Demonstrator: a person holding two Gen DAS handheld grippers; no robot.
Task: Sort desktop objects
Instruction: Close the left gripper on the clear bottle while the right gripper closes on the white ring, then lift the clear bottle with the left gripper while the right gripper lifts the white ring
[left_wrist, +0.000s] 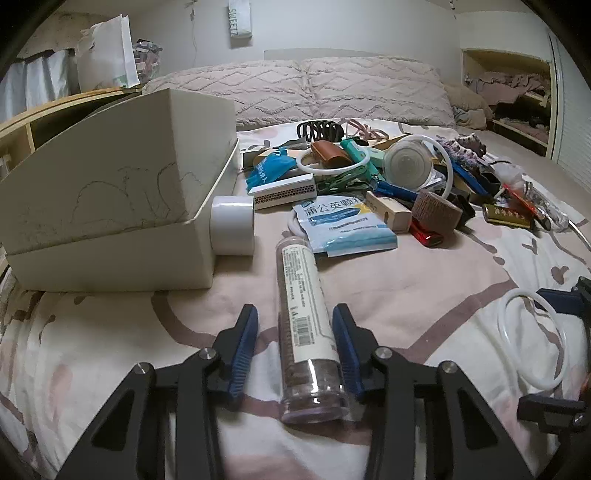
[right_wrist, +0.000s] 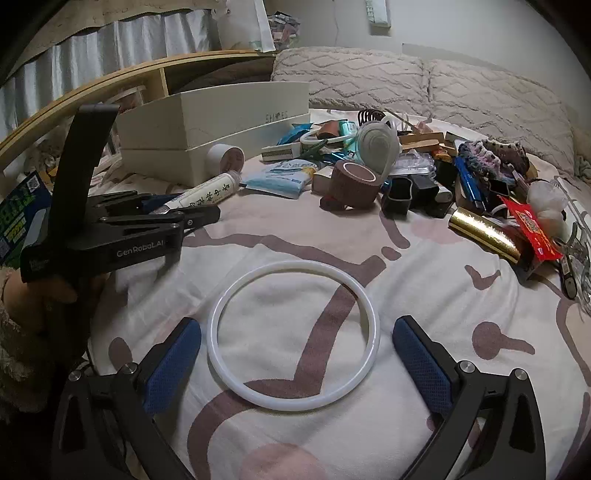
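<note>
A clear tube (left_wrist: 303, 295) with a white printed label and brown contents lies lengthwise between the fingers of my left gripper (left_wrist: 294, 310). The right pad touches its side, while a strip of bedspread shows between the left pad and the tube, so the jaws are open around it. In the right wrist view this same gripper (right_wrist: 192, 218) sits at the left around the tube (right_wrist: 207, 190). My right gripper (right_wrist: 297, 323) stands wide open over a white ring (right_wrist: 295, 264) lying flat on the bedspread, pads clear of it. One right finger (left_wrist: 557, 301) shows beside the ring (left_wrist: 509, 306).
A cream shoe box (left_wrist: 110, 206) stands at the left with a white tape roll (left_wrist: 232, 225) against it. A pile of small items (left_wrist: 369, 173) covers the bed's middle and right: packets, clips, a brown bandage roll (right_wrist: 354, 181), a gold pack (right_wrist: 484, 229). Pillows (left_wrist: 332, 85) lie behind.
</note>
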